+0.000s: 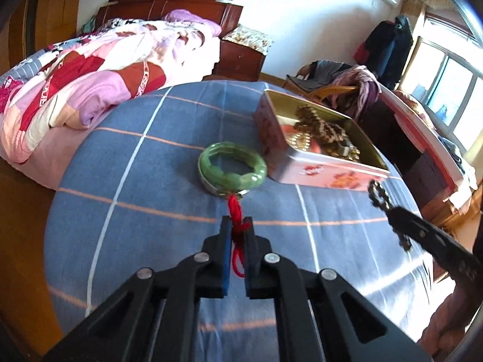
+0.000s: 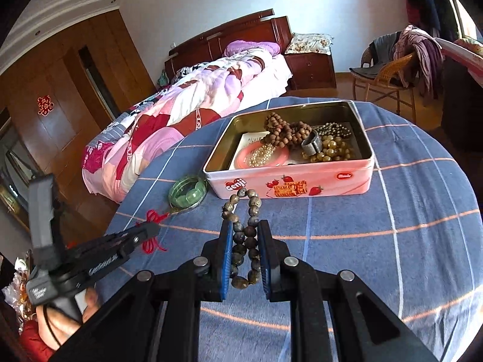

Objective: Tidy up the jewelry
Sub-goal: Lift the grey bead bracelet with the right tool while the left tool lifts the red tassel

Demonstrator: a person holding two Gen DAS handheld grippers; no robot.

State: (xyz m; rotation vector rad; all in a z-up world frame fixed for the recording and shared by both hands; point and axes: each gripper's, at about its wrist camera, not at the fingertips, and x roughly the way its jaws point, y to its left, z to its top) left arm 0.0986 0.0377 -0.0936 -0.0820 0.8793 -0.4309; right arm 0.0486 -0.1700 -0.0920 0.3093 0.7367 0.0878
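Note:
A green jade bangle [image 1: 231, 165] lies on the blue checked tablecloth [image 1: 135, 181], with a red knotted cord [image 1: 236, 211] running from it toward me. My left gripper [image 1: 237, 226] is shut on that red cord; in the right wrist view the left gripper [image 2: 151, 229] sits by the cord [image 2: 154, 217], left of the bangle [image 2: 187, 194]. My right gripper [image 2: 245, 235] is shut on a dark bead bracelet [image 2: 244, 238], whose loop hangs out in front of the pink tin [image 2: 289, 185]. In the left wrist view the right gripper [image 1: 389, 208] carries those beads [image 1: 377, 194].
The open pink tin [image 1: 317, 172] holds several bead strings, a pink bangle [image 2: 259, 155] and a silver ring [image 2: 312, 144]. Beyond the round table stand a bed with a patchwork quilt [image 2: 181, 102], a wicker chair with clothes [image 2: 392, 69] and a wooden nightstand [image 2: 311, 66].

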